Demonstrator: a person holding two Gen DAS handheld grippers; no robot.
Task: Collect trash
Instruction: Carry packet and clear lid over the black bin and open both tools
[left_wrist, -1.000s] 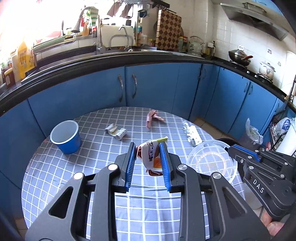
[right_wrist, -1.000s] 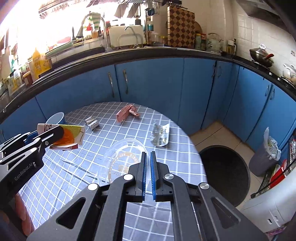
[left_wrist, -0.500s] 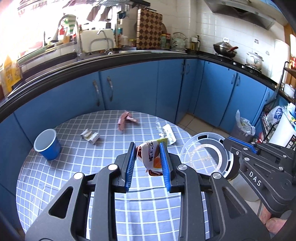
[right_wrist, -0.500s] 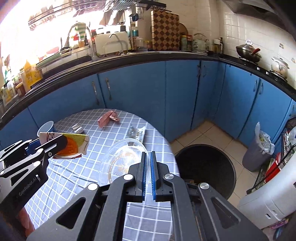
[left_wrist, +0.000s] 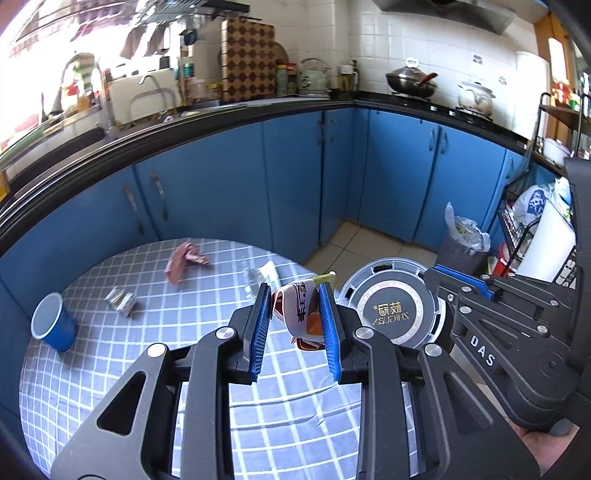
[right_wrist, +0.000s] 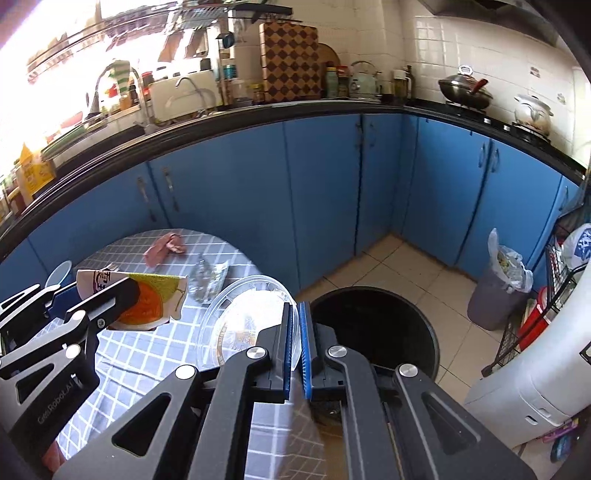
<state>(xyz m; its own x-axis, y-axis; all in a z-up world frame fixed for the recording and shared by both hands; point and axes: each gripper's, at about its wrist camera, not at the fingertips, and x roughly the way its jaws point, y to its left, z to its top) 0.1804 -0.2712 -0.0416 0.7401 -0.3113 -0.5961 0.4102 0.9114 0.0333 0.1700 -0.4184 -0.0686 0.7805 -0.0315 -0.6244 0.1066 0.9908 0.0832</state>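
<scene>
Trash is held in both grippers above the edge of the bench, which is covered by a checked cloth. A crumpled snack wrapper is clamped between the blue pads of the left gripper, whose jaws are clenched on it. A clear plastic lid is pinched at its rim by the right gripper, jaws nearly together. A pink wrapper, a small foil scrap, a clear packet and a blue cup are left on the bench. A black round bin is seen on the floor beside it.
</scene>
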